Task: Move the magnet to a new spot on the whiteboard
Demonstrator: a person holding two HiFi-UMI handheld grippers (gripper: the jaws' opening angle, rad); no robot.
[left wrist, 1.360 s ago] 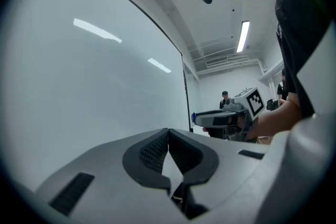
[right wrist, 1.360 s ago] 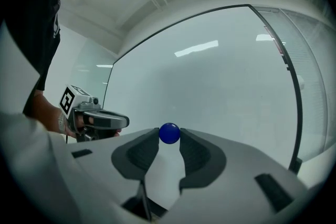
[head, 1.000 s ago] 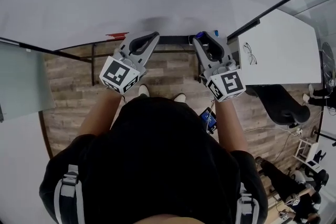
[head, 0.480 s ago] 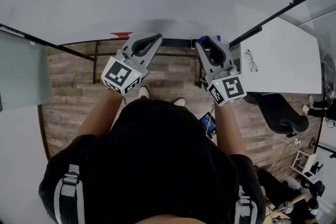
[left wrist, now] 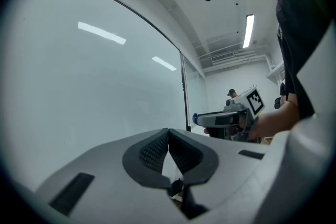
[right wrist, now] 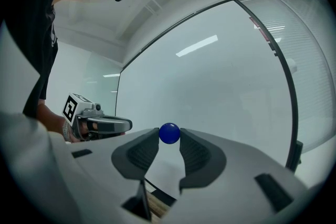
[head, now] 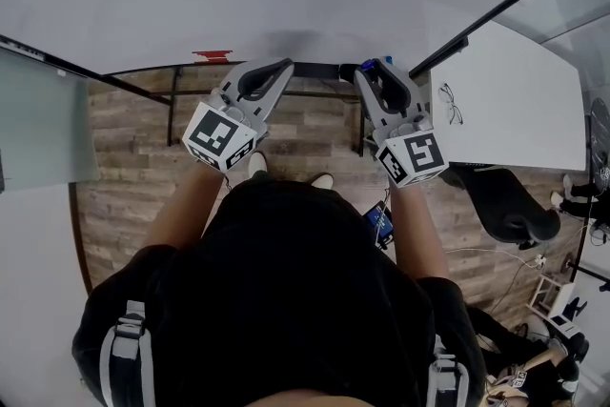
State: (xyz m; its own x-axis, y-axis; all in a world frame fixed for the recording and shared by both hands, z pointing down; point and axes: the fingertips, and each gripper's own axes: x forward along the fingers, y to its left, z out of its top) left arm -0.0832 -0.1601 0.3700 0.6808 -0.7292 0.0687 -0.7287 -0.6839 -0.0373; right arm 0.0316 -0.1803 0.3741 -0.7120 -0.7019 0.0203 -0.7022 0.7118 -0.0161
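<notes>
Hardly anything has moved over the last second: both grippers sit where they did, and the right jaws keep the same spread.

Nearest, at 11 o'clock from the torso, the left gripper (left wrist: 168, 132) has its jaws closed tip to tip on nothing. We judge it idle for this step.

At 1 o'clock, the right gripper (right wrist: 169, 140) is clamped on the round blue magnet (right wrist: 169, 133), held only by the very tips of the jaws, at 12 o'clock of the jaw gap.

Beyond it stands the whiteboard (right wrist: 210, 76). The magnet is low on it, near the bottom edge. We cannot tell whether it touches the face or sits just off it.

Findings: the grip is shallow and the body is round, so we rate slip as the main risk. We recommend:
- keeping the squeeze even;
- lifting straight off the face, not dragging;
- carrying towards bare board at 12 o'clock;
- releasing only once the magnet seats.
</notes>
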